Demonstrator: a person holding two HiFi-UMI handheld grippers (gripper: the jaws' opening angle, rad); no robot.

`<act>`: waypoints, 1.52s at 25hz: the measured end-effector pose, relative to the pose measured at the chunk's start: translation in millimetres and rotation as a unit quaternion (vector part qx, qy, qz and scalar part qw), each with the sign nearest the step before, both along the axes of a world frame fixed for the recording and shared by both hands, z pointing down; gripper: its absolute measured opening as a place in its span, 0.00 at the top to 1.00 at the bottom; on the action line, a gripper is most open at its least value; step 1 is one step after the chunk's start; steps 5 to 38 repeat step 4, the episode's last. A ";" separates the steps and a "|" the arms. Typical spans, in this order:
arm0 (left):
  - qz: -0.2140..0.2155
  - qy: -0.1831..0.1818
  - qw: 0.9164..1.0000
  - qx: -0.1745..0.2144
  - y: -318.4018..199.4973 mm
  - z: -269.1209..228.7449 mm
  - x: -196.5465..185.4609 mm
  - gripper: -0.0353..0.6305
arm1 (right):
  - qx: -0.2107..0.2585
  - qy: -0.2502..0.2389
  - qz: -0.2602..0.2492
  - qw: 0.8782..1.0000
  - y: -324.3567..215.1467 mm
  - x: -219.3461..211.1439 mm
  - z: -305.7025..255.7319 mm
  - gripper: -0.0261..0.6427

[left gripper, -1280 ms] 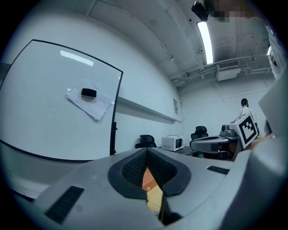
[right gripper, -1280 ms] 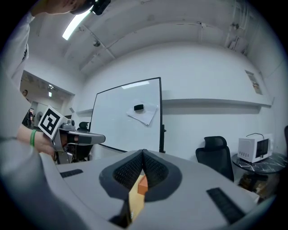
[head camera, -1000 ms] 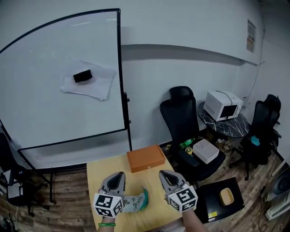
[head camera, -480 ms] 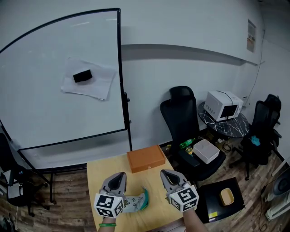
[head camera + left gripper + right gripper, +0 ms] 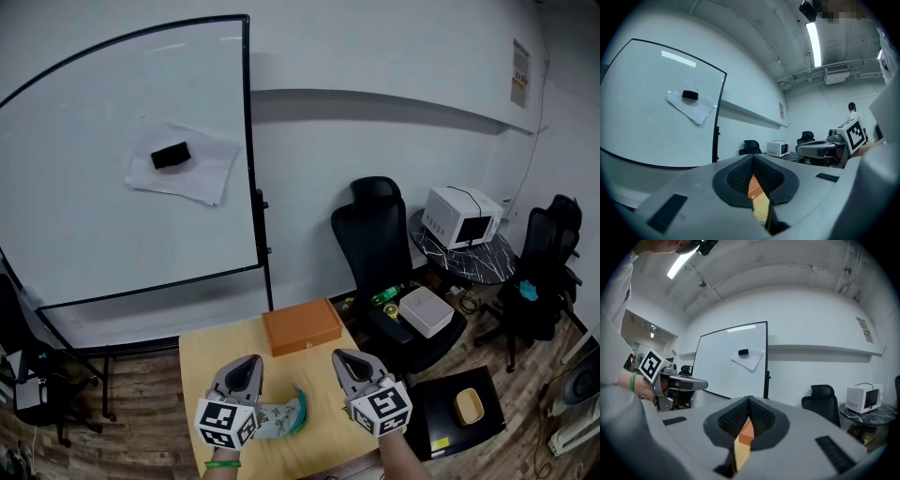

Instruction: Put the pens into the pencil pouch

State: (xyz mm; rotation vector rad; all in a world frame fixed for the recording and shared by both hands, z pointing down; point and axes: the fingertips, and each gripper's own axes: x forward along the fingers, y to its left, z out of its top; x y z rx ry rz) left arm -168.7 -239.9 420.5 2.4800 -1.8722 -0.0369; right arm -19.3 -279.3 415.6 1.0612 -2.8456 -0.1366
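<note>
Even, bright overhead light fills the head view, with pale walls and no harsh shadows. Only a soft grey band lies under the wall ledge (image 5: 394, 101) toward 1 o'clock. The whiteboard (image 5: 122, 169) carries a faint glare streak near 11 o'clock, and its frame bows under wide-angle distortion. The corners darken slightly. Both gripper views are round fisheye pictures ringed in black. In the left gripper view a ceiling tube (image 5: 814, 40) blazes at 1 o'clock, and in the right gripper view another tube (image 5: 684, 261) glares at 11 o'clock. At 6 o'clock the left gripper (image 5: 752, 158) and right gripper (image 5: 749, 400) look soft and out of focus.
</note>
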 end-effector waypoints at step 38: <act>0.001 0.000 1.000 -0.001 -0.4 -0.3 1.2 0.93 | 0.002 -0.002 0.000 1.000 -0.4 1.1 -2.2 0.96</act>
